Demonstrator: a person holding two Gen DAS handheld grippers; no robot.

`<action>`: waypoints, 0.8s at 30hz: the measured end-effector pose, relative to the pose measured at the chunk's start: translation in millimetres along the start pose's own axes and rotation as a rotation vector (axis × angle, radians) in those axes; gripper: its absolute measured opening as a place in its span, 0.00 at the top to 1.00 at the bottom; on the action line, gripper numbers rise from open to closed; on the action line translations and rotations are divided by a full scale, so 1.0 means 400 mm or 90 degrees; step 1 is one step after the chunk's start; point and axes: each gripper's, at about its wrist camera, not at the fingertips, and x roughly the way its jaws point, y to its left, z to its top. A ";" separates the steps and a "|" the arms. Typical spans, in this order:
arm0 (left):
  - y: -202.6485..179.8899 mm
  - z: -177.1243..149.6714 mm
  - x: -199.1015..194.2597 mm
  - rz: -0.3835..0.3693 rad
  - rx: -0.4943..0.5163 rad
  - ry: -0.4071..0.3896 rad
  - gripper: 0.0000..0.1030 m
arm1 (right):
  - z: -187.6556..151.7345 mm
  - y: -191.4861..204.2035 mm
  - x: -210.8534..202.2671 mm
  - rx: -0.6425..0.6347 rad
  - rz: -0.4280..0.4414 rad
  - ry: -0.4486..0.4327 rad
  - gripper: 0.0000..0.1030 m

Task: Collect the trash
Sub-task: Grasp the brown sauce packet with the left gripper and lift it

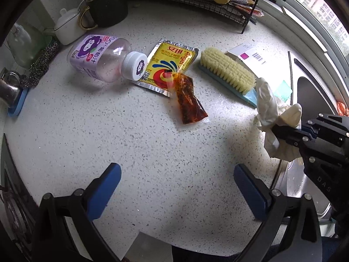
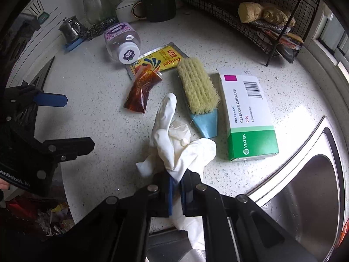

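Your right gripper is pinching the crumpled white glove above the counter by the sink, securing it for disposal. Your left gripper is hovering with jaws spread, holding nothing; 3 wrappers are awaiting collection.

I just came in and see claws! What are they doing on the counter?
A person is tidying trash. The right gripper is shut on a crumpled white rubber glove. The left gripper hangs open over the speckled white countertop. A dark red sauce packet and a clear plastic bottle with a purple label lie waiting.
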 end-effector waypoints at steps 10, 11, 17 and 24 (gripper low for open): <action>-0.035 0.104 0.019 -0.040 -0.020 -0.026 0.01 | 0.028 -0.075 -0.079 0.034 -0.058 -0.021 0.95; -0.035 0.113 0.034 -0.040 -0.022 -0.022 0.04 | 0.031 -0.080 -0.077 0.037 -0.060 -0.022 0.95; -0.009 0.158 0.122 -0.025 -0.055 0.000 0.11 | 0.037 -0.103 -0.041 0.031 -0.064 -0.008 0.95; -0.005 0.216 0.186 0.027 -0.034 0.014 0.33 | 0.052 -0.134 -0.009 0.044 -0.055 0.006 0.95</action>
